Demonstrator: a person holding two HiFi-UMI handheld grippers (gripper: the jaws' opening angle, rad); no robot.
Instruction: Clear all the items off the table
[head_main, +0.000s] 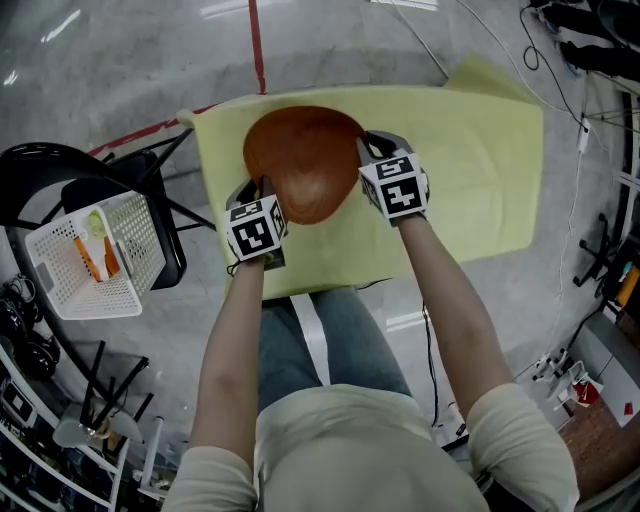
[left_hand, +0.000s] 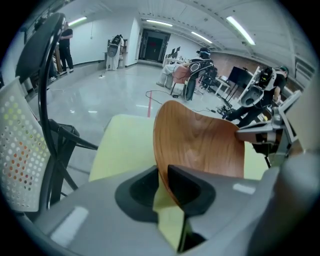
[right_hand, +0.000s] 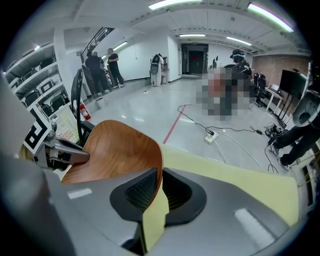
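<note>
Lying on the yellow-covered surface (head_main: 480, 170), the round brown wooden bowl (head_main: 305, 160) is looking light, stiff and slippery, with the left claw (left_hand: 164, 175) and right claw (right_hand: 160, 182) clamping nearly shut on opposite rims

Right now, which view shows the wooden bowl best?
Head view: nearly the whole wooden bowl shows from above against the yellow table, with the left gripper and right gripper shut on opposite rims. Each gripper view shows only part of its curved wall, the rim pinched between the jaws.
</note>
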